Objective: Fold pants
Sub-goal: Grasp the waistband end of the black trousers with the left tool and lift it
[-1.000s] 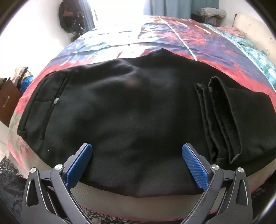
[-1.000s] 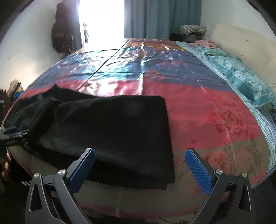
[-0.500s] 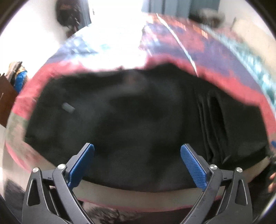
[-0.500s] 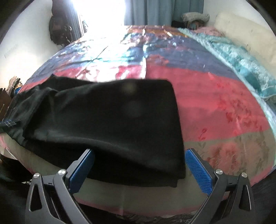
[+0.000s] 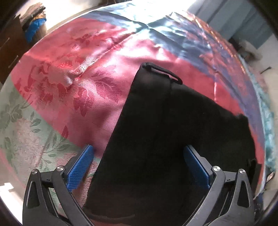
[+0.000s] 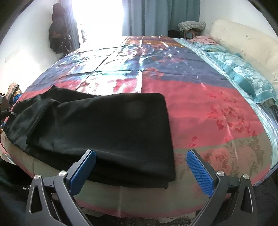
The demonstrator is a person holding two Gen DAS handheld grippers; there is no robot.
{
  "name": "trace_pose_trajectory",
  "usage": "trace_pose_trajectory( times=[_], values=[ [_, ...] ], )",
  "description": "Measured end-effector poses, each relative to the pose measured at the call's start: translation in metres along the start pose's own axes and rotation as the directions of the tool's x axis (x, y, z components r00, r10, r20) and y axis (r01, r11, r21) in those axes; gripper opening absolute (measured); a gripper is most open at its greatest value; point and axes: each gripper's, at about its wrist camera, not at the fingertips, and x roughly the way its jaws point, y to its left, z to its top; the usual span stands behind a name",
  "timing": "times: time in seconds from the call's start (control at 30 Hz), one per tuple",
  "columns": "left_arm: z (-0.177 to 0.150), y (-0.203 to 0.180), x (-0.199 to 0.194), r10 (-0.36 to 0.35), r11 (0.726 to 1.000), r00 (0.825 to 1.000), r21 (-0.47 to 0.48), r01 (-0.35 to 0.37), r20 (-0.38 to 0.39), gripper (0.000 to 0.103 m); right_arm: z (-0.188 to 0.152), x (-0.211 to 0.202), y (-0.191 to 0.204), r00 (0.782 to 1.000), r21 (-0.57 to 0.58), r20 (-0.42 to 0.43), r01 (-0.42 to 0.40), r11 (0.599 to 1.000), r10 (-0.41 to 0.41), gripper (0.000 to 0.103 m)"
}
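Black pants lie partly folded on the near edge of the bed, with the legs doubled over to the right. In the left wrist view the pants fill the lower middle, and the waistband corner with a belt loop points away. My left gripper is open and close over the waist edge, one finger over the bedspread and one over the fabric. My right gripper is open just before the folded leg end, holding nothing.
The bed carries a shiny pink, blue and green patchwork bedspread. A teal blanket and a cream pillow lie at the right. Dark furniture with a blue item stands at the left. Curtains hang behind.
My left gripper has swung left and dropped close to the waist end of the pants. My right gripper has stayed nearly in place before the folded legs. Both stay open.
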Motion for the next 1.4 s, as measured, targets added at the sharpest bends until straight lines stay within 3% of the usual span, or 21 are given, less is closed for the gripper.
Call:
trace_pose_trajectory(
  times=[0.03, 0.07, 0.1, 0.13, 0.17, 0.23, 0.5, 0.6, 0.67, 0.7, 0.77, 0.83, 0.93, 1.0, 1.13, 1.23, 1.3, 1.4],
  values=[
    [0.0, 0.002, -0.001, -0.013, 1.0, 1.0, -0.008, 0.013, -0.002, 0.085, 0.0, -0.001, -0.002, 1.0, 0.003, 0.002, 0.005, 1.0, -0.005, 0.103],
    [-0.001, 0.001, -0.006, -0.042, 0.999, 0.999, -0.002, 0.042, 0.009, 0.062, -0.001, -0.001, -0.003, 1.0, 0.007, 0.003, 0.01, 1.0, -0.01, 0.103],
    [-0.001, -0.003, -0.012, -0.036, 0.999, 0.999, 0.015, 0.036, 0.015, 0.055, 0.0, -0.002, -0.005, 1.0, 0.012, 0.006, 0.013, 1.0, -0.014, 0.103],
    [-0.002, -0.009, -0.019, -0.01, 0.999, 1.0, 0.033, 0.009, 0.028, 0.032, 0.001, -0.003, -0.006, 1.0, 0.018, 0.014, 0.014, 1.0, -0.015, 0.103],
    [-0.004, -0.017, -0.028, 0.027, 0.998, 0.999, 0.054, -0.03, 0.041, 0.024, 0.002, -0.007, -0.008, 0.999, 0.029, 0.03, 0.011, 1.0, -0.012, 0.103],
    [-0.007, -0.023, -0.037, 0.04, 0.997, 0.998, 0.062, -0.043, 0.049, 0.018, 0.006, -0.014, -0.012, 0.998, 0.046, 0.067, -0.002, 0.999, -0.001, 0.103],
    [0.001, -0.028, -0.061, 0.015, 1.0, 0.998, -0.017, -0.014, 0.063, 0.013, 0.011, -0.018, -0.02, 0.995, 0.088, 0.086, -0.05, 0.995, 0.043, 0.103],
    [0.0, -0.045, -0.074, 0.012, 1.0, 0.996, 0.012, -0.013, 0.091, 0.012, 0.009, -0.02, -0.025, 0.995, 0.108, 0.09, -0.058, 0.992, 0.048, 0.103],
    [-0.001, -0.056, -0.076, 0.082, 0.994, 0.992, 0.062, -0.088, 0.099, 0.013, 0.008, -0.018, -0.03, 0.995, 0.133, 0.082, -0.062, 0.989, 0.051, 0.103],
    [-0.003, -0.065, -0.069, 0.179, 0.974, 0.979, 0.12, -0.19, 0.099, 0.013, 0.008, -0.018, -0.033, 0.995, 0.146, 0.078, -0.065, 0.987, 0.054, 0.103],
    [-0.004, -0.072, -0.052, 0.271, 0.945, 0.959, 0.167, -0.282, 0.082, 0.015, 0.007, -0.017, -0.038, 0.996, 0.172, 0.074, -0.069, 0.983, 0.057, 0.103],
    [-0.005, -0.071, -0.041, 0.295, 0.938, 0.952, 0.167, -0.305, 0.081, 0.021, 0.007, -0.017, -0.041, 0.996, 0.183, 0.073, -0.069, 0.981, 0.057, 0.103],
    [-0.005, -0.056, -0.032, 0.259, 0.958, 0.963, 0.105, -0.266, 0.074, 0.02, 0.005, -0.018, -0.044, 0.996, 0.191, 0.075, -0.062, 0.98, 0.048, 0.103],
    [-0.006, -0.045, -0.042, 0.186, 0.982, 0.979, 0.03, -0.189, 0.083, 0.013, 0.004, -0.019, -0.045, 0.996, 0.194, 0.075, -0.053, 0.98, 0.039, 0.103],
    [-0.01, -0.056, -0.083, 0.051, 0.999, 0.992, -0.005, -0.051, 0.116, 0.01, 0.004, -0.018, -0.048, 0.997, 0.209, 0.071, -0.045, 0.977, 0.031, 0.103],
    [-0.017, -0.093, -0.126, -0.075, 0.997, 0.985, 0.017, 0.073, 0.154, 0.01, 0.005, -0.016, -0.047, 0.997, 0.21, 0.068, -0.046, 0.977, 0.033, 0.103],
    [-0.032, -0.138, -0.15, -0.159, 0.986, 0.973, 0.075, 0.148, 0.168, 0.01, 0.006, -0.015, -0.045, 0.997, 0.209, 0.068, -0.053, 0.976, 0.04, 0.103],
    [-0.055, -0.202, -0.157, -0.241, 0.963, 0.958, 0.159, 0.216, 0.158, 0.01, 0.007, -0.014, -0.041, 0.996, 0.204, 0.07, -0.064, 0.977, 0.05, 0.103]
  ],
)
